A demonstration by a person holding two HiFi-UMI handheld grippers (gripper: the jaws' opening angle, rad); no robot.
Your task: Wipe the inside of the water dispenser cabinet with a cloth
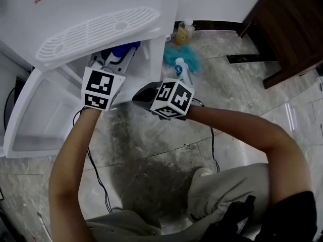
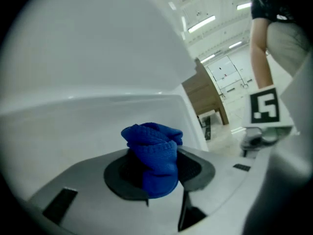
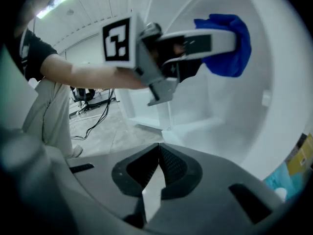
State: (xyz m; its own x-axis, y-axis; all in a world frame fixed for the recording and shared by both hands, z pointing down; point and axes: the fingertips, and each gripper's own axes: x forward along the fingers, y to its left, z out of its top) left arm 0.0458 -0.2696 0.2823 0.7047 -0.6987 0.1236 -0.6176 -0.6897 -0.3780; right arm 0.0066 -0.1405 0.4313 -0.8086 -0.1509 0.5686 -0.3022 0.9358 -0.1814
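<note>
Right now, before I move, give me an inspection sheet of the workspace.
Surface: grey marbled floor.
Job's things: blue cloth inside the open white cabinet; its door stands open.
Clutter: teal cloth, white bottle and yellow bottle on the floor beside the dispenser.
Grippers: left gripper shut on blue cloth; right gripper shut, empty.
Cables: black cable across the floor.
Surroundings: dark wooden furniture.

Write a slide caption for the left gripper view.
Left gripper holds a bunched blue knitted cloth before the white plastic cabinet wall.
</note>
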